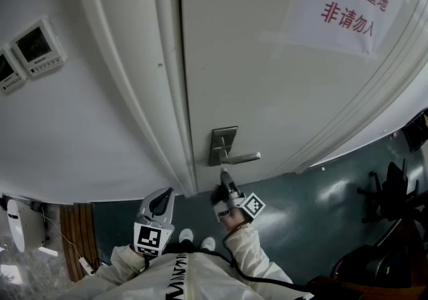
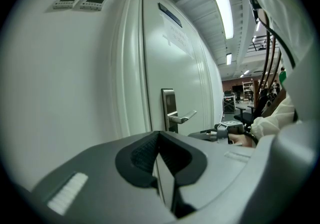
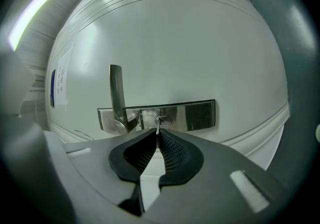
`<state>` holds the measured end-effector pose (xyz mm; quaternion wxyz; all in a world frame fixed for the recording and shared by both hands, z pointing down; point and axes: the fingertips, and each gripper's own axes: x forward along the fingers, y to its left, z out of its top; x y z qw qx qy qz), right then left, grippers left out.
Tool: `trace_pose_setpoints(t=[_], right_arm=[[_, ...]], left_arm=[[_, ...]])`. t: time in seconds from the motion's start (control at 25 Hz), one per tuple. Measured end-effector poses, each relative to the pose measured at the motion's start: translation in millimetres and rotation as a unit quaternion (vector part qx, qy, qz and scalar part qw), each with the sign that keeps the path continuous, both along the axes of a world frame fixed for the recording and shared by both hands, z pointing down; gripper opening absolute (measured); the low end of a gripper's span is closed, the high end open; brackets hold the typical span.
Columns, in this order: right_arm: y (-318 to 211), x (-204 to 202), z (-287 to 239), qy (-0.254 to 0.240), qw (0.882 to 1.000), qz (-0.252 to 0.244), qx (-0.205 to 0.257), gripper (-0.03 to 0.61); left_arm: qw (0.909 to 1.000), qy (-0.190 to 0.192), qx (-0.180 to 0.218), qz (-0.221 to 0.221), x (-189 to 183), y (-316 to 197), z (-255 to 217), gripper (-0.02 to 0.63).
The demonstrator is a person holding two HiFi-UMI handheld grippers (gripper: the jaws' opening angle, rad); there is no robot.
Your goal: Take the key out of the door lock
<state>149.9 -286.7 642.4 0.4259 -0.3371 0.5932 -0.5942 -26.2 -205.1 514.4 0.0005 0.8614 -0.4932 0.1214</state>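
Key [image 3: 158, 127] is in the keyhole [image 3: 163, 120] of the steel lock plate [image 3: 197, 114], just beside where the lever handle [image 3: 116, 93] joins the plate. The right gripper [image 3: 157, 137] has it: jaws pinched down to a sliver on the key's thin head. Only the very tips of the pads are on it, so it looks like a pretty shallow bite.

So I'd say the grab is done and the pull-out is the step in hand. My two cents on doing it clean:

- Pull straight back, square to the door [image 1: 267, 78]. Any sag or sideways lean will probably bind the blade in the cylinder.
- Keep the squeeze firm. With a tip-only hold, the key could slip out of the pads and just stay put.
- I can't tell whether the key is turned to its release position. If it resists, nudge the rotation rather than yanking.
- Mind the handle, it's close to the jaws.

The left gripper [image 2: 159, 138] hangs low, well back from the door, jaws closed together on nothing. It isn't needed, so it's best kept clear.
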Motion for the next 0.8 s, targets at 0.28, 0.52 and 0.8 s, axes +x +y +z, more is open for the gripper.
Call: trace_pose_setpoints(t=[0.28,0.52,0.8], right_arm=[[30,3,-4,0.025,1.000,-0.008,0.006,0.023],[46,15,-13,0.108,0.994,-0.009,0.017,0.023],[66,31,-30,0.242,0.970,-0.013,0.031,0.023]], left_arm=[[0.9999,0.001,-0.001,0.012,13,2,2,-0.002],[0.9999,0.003,-0.004,0.016,19,2,4,-0.002],[0.9996,0.006,-0.004,0.026,30,0,5,-0.002]])
